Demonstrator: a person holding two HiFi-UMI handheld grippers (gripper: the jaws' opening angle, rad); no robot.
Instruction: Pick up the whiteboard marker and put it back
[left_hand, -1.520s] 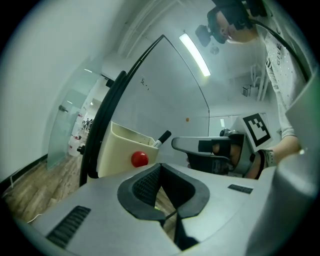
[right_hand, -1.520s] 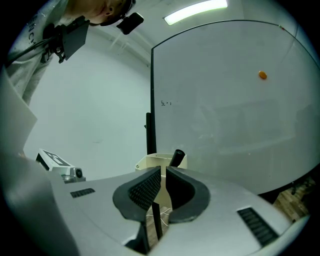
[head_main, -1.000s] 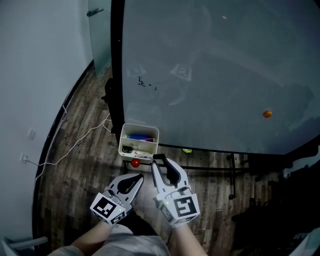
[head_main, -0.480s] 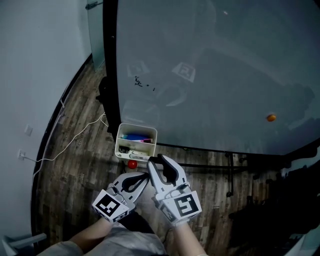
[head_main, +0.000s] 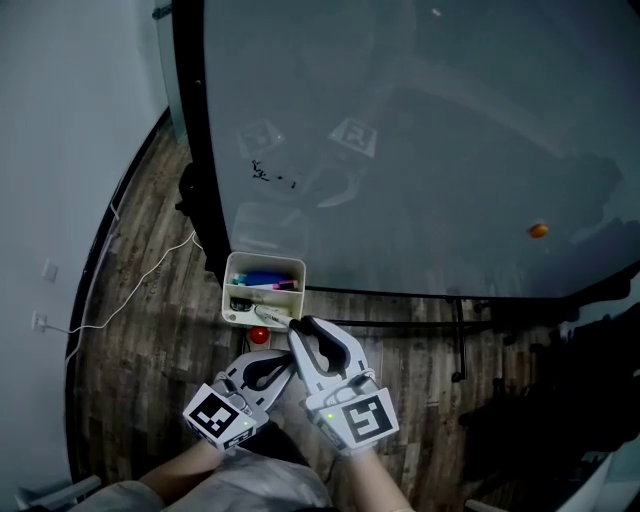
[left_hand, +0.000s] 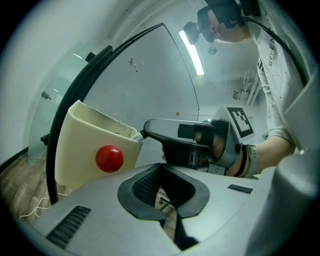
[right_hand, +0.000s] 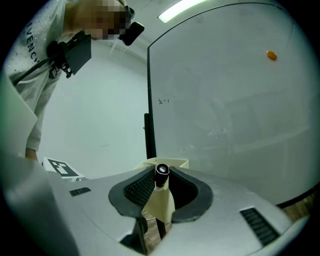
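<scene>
A white whiteboard marker (head_main: 270, 315) with a black end sticks out of the tips of my right gripper (head_main: 297, 325). Its far end reaches over the front rim of the cream tray (head_main: 262, 262) on the whiteboard's lower edge. The jaws are closing on the marker. In the right gripper view the marker (right_hand: 161, 170) shows end-on between the tips of the right gripper (right_hand: 161, 173). In the left gripper view its tip (left_hand: 136, 134) pokes at the tray wall (left_hand: 75, 140). My left gripper (head_main: 285, 356) is just left of the right one, shut and empty.
The tray holds more markers, blue and pink among them. A red magnet (head_main: 259, 336) sticks to its front wall. The dark whiteboard (head_main: 420, 150) bears a small scribble and an orange magnet (head_main: 538, 230). A white cable (head_main: 130, 290) runs over the wooden floor at left.
The head view has swung, so the board and tray sit further left. The marker's far end has come over the tray's front rim. The left gripper has shifted slightly.
</scene>
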